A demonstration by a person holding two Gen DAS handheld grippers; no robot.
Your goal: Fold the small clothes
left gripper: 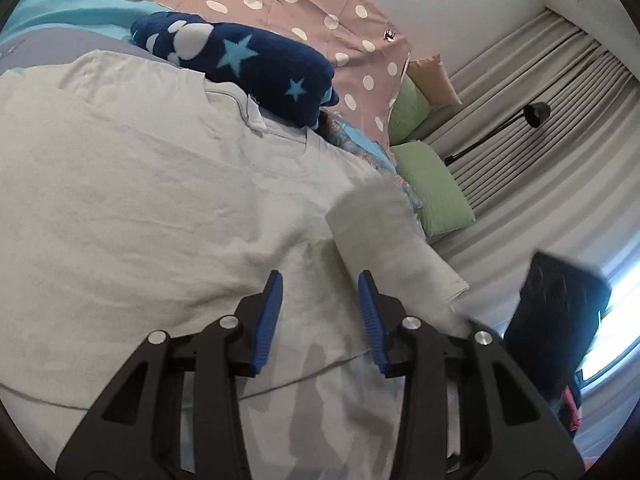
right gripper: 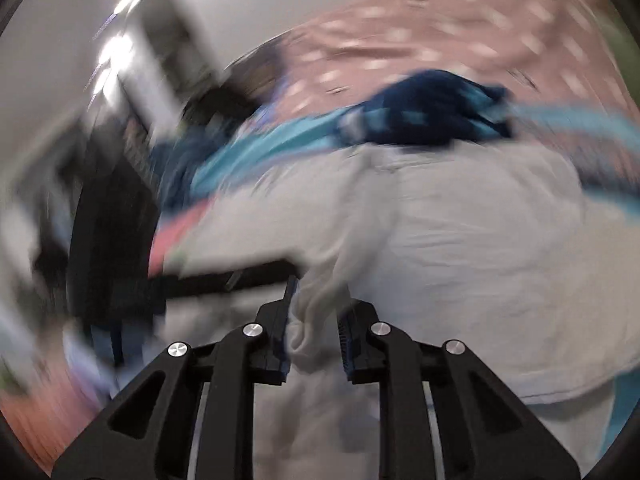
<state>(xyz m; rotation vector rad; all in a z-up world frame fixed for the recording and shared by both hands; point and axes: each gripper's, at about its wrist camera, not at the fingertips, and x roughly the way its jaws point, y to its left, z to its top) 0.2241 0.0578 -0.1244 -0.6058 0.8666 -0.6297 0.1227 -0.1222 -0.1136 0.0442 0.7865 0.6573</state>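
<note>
A pale white T-shirt (left gripper: 152, 200) lies spread on the bed, collar toward the far side. One sleeve (left gripper: 384, 236) is folded up and blurred at the right. My left gripper (left gripper: 320, 280) is open just above the shirt, holding nothing. In the blurred right wrist view the same shirt (right gripper: 460, 248) fills the right half. My right gripper (right gripper: 316, 300) has a bunch of the shirt's fabric (right gripper: 316, 316) between its blue pads, jaws part closed on it.
A folded navy star-print garment (left gripper: 248, 64) lies past the collar; it also shows in the right wrist view (right gripper: 432, 112). A pink polka-dot sheet (left gripper: 320, 8) and green pillows (left gripper: 432, 184) lie beyond. A dark object (left gripper: 560, 300) stands at the right. Grey curtains (left gripper: 540, 100) hang behind.
</note>
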